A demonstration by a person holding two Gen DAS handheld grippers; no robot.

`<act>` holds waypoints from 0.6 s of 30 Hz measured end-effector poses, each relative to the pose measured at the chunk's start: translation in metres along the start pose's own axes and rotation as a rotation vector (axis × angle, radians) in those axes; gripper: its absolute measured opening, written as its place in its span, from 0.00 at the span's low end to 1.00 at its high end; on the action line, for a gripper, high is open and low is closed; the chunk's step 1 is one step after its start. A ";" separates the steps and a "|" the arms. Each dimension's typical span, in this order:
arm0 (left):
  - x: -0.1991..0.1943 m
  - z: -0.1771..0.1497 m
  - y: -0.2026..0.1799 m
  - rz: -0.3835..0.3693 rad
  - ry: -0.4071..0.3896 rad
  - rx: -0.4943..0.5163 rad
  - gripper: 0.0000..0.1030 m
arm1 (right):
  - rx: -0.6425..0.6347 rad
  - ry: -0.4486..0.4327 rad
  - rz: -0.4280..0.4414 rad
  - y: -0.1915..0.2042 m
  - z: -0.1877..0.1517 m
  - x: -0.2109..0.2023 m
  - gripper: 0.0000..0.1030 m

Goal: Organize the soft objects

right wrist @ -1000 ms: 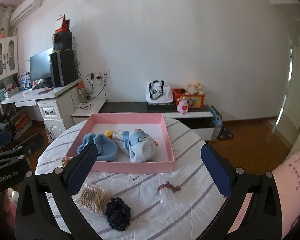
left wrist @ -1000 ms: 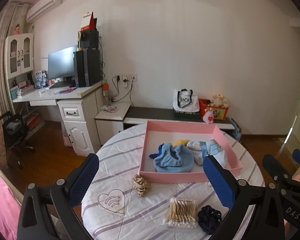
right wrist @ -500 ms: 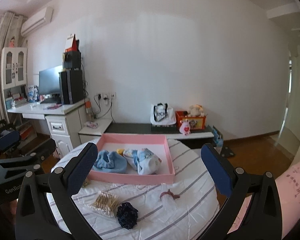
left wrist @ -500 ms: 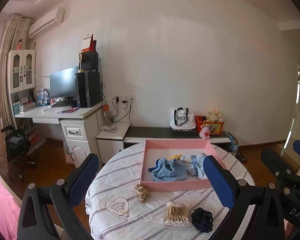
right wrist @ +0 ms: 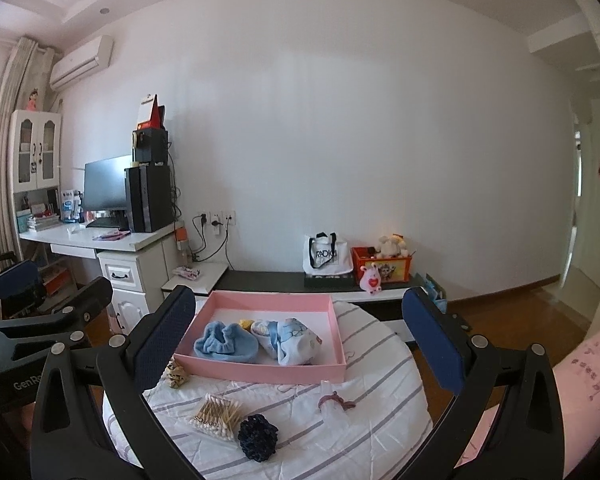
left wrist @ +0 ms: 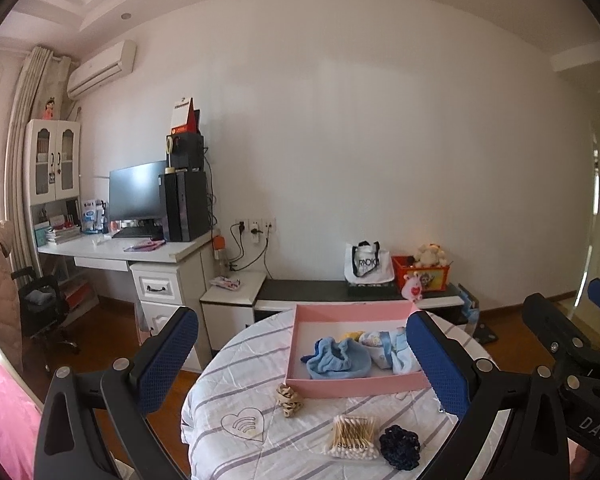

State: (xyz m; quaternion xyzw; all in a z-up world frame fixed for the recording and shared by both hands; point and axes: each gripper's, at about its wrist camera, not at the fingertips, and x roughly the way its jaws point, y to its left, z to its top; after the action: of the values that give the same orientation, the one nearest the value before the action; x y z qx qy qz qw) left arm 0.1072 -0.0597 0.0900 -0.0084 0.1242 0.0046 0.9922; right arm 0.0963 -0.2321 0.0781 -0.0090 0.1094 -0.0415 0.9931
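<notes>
You are reading "RADIO", or lettering close to it, in dark print on the white tote bag (left wrist: 368,265) standing on the low black bench (left wrist: 320,290); the last letter is unclear. The pack of cotton swabs (left wrist: 353,436) on the round table (left wrist: 236,384) is showing an inverted label that appears to read "100 PCS". The right gripper (left wrist: 588,360), seen from the left wrist view, is bearing "DAS". The left gripper (right wrist: 32,320), seen from the right wrist view, is bearing "GenRo", cut off behind the near finger.
</notes>
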 end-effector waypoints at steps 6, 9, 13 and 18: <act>-0.002 -0.003 -0.002 0.002 -0.010 0.002 1.00 | -0.006 -0.019 -0.003 0.000 0.000 -0.007 1.00; -0.002 -0.004 -0.002 0.003 -0.010 -0.002 1.00 | -0.005 -0.014 -0.001 0.000 -0.001 -0.007 1.00; -0.003 -0.004 -0.001 0.006 -0.009 0.001 1.00 | -0.010 -0.010 -0.001 -0.001 -0.001 -0.007 1.00; -0.005 -0.004 -0.002 0.008 -0.009 0.001 1.00 | -0.009 -0.010 -0.005 -0.002 -0.001 -0.006 1.00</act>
State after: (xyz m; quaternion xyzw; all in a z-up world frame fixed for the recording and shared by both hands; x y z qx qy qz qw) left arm 0.1019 -0.0617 0.0877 -0.0073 0.1196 0.0083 0.9928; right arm 0.0898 -0.2334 0.0782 -0.0141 0.1046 -0.0431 0.9935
